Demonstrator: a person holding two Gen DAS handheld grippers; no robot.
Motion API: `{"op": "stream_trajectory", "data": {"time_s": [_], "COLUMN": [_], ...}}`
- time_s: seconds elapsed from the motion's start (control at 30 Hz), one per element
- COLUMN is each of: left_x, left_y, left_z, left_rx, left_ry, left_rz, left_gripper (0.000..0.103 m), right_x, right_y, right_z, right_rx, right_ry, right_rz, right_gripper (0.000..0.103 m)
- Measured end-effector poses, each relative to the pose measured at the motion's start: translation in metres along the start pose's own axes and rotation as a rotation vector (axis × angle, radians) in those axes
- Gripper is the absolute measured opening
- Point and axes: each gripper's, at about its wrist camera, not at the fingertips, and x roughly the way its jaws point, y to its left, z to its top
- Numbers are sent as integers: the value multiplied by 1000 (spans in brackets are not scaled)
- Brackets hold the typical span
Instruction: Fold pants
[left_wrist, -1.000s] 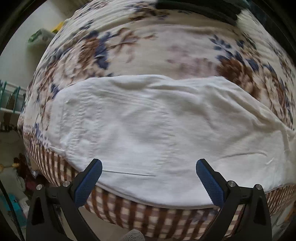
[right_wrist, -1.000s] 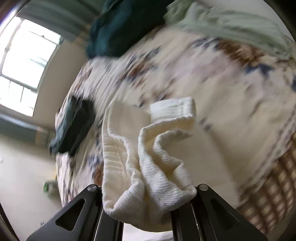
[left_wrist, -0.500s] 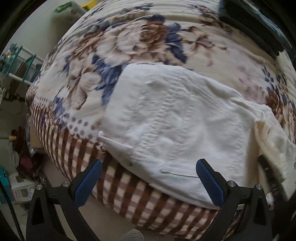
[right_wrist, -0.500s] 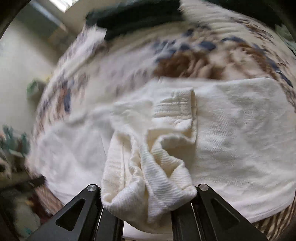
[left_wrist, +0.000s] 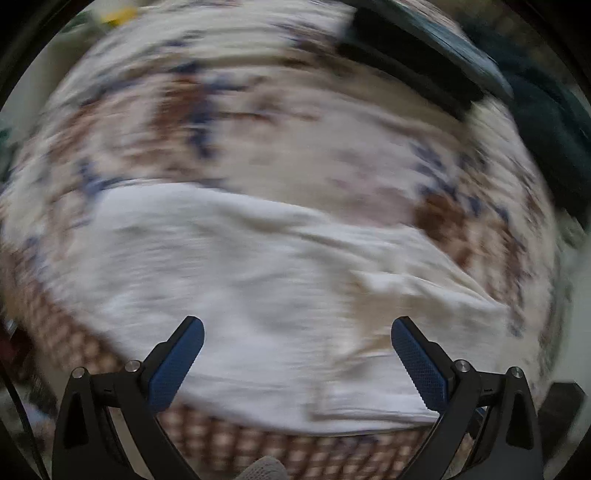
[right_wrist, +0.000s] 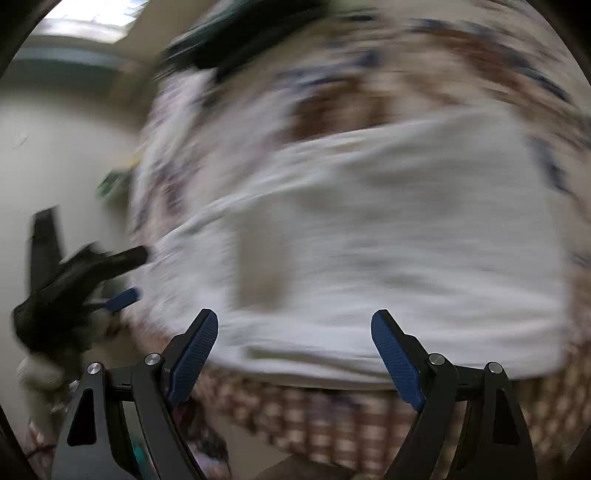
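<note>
The white pants (left_wrist: 258, 280) lie folded over on the floral bedspread (left_wrist: 258, 122), near the bed's front edge; both views are motion-blurred. They also show in the right wrist view (right_wrist: 388, 236). My left gripper (left_wrist: 297, 354) is open and empty just above the pants' near edge. My right gripper (right_wrist: 294, 347) is open and empty over the pants' near edge. The left gripper also shows in the right wrist view (right_wrist: 107, 280), at the pants' left end.
Dark folded clothes (left_wrist: 417, 66) lie at the far side of the bed, also seen in the right wrist view (right_wrist: 240, 33). The bedspread's brown checked border (right_wrist: 332, 417) hangs over the front edge. A window (right_wrist: 92, 14) is at the upper left.
My right gripper has opened and let go of the bunched pant leg, which now lies flat on the rest. Both grippers are moving fast; the left view has swung right.
</note>
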Motion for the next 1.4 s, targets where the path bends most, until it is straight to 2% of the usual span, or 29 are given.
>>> {"op": "stream_trajectory", "data": {"time_s": [0.07,0.1,0.13,0.23,0.3,0.33,0.37,0.4,0.43,0.5,0.53,0.6,0.63,0.67,0.73,0.77,0.8,0.87,0.93,1.03,1.13,1.23,1.33,1.4], "left_x": [23,35,52,86,95,90,84,76,65,50,45,49,54,60,81,88,93,89,75,65,77,85,80,71], "left_y": [-27,-39,-48,-36,-14,1,10,20,28,37,40,36,30,23,1,-9,-17,-22,-21,-11,2,1,6,4], "left_z": [1,2,3,5,4,2,-1,-5,-11,-21,-27,-32,-33,-33,-32,-31,-32,-33,-39,-48,-54,-47,-40,-36], "left_rx": [69,118,178,225,182,131,88,42,-7,-89,-144,-180,-169,-151,-62,-9,36,82,93,64,26,13,-30,-14], "left_ry": [46,53,46,76,123,129,133,134,131,132,143,177,192,202,225,227,230,202,183,201,235,258,263,237], "left_rz": [31,72,195,404,434,375,360,355,301,184,91,-44,-62,-70,-60,-33,-5,3,-19,-29,-21,-23,-43,-45], "left_gripper": [103,103,103,103,103,103,103,103,103,103,103,102,100,92,72,40,25,16,14,11,11,15,22,24], "right_x": [-8,-11,-10,-10,-11,-10,-6,-6,-9,-18,-24,-32,-33,-33,-32,-30,-31,-32,-34,-45,-42,-24,-23,-33], "right_y": [-39,-55,-74,-98,-98,-93,-88,-87,-87,-93,-101,-123,-130,-140,-154,-159,-162,-166,-161,-156,-156,-153,-153,-158], "right_z": [4,7,7,9,5,2,-4,-9,-17,-28,-34,-46,-50,-55,-60,-61,-65,-64,-57,-51,-41,-25,-24,-32], "right_rx": [86,119,163,154,100,55,-12,-34,-27,52,124,319,378,463,568,605,616,619,597,557,538,525,538,543], "right_ry": [-23,-23,-13,22,37,51,82,94,91,78,74,57,49,35,21,6,4,-8,-20,-28,-17,38,73,83], "right_rz": [-158,-195,-245,-303,-355,-437,-559,-592,-589,-530,-472,-294,-230,-136,-26,21,15,-33,-55,-77,-85,-95,-88,-106], "right_gripper": [87,87,87,86,86,86,86,86,86,86,86,86,86,86,76,53,32,22,18,17,17,18,26,41]}}
